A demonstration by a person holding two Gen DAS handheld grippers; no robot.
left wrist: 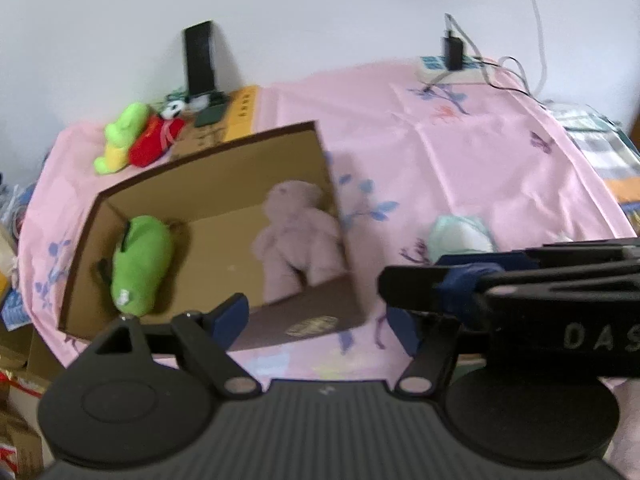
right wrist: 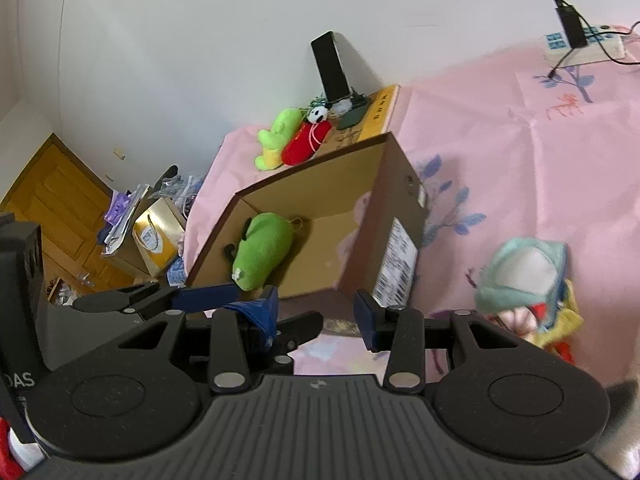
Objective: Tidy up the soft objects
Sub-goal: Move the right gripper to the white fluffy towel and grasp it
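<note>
An open cardboard box (left wrist: 208,168) (right wrist: 400,184) stands on the pink sheet. Inside lie a green plush (left wrist: 138,266) (right wrist: 262,250) and a pink teddy bear (left wrist: 298,232), the bear mostly hidden in the right wrist view. My left gripper (left wrist: 320,322) is open and empty at the box's near wall. My right gripper (right wrist: 316,312) is open and empty by the box's near corner; it crosses the left wrist view (left wrist: 500,280). A mint-and-white soft toy (left wrist: 460,238) (right wrist: 524,276) lies right of the box. A lime plush (left wrist: 120,136) (right wrist: 278,136) and a red plush (left wrist: 154,142) (right wrist: 306,142) lie behind the box.
A black phone on a stand (left wrist: 200,60) (right wrist: 332,68) sits at the back against the wall. A power strip with a charger and cables (left wrist: 452,64) (right wrist: 580,44) lies at the far right. Clutter and a gold box (right wrist: 154,240) sit on the floor left of the bed.
</note>
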